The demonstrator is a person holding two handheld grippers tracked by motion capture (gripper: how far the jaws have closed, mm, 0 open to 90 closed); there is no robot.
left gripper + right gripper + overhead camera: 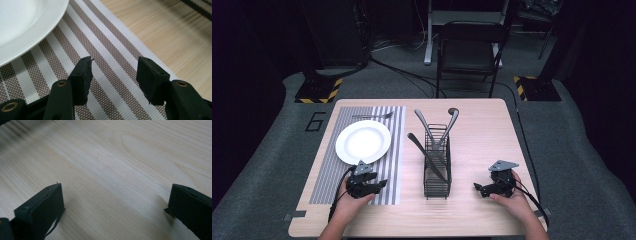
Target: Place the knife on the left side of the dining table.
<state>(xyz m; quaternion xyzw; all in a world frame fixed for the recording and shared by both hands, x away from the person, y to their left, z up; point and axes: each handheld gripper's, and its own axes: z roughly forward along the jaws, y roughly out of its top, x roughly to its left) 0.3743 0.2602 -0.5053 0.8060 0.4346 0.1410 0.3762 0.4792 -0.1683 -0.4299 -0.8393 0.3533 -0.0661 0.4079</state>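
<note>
My left gripper [383, 183] rests low over the near right part of a grey-and-white striped placemat [329, 170], its jaws open with nothing between them. In the left gripper view the left gripper [113, 62] hovers over the placemat [112, 42], with the rim of a white plate [22, 25] at the upper left. The plate [363, 141] lies on the mat just beyond that hand. My right gripper [476, 188] sits on the bare wooden table [482, 135] near the front right, pointing left. Its jaws stand wide open over plain wood [112, 157] in the right gripper view.
A black wire cutlery caddy [437, 170] stands between the two hands, holding a spoon [452, 120], a knife [424, 152] and another utensil [423, 122]. A fork [373, 116] lies at the mat's far end. A chair [469, 50] stands beyond the table.
</note>
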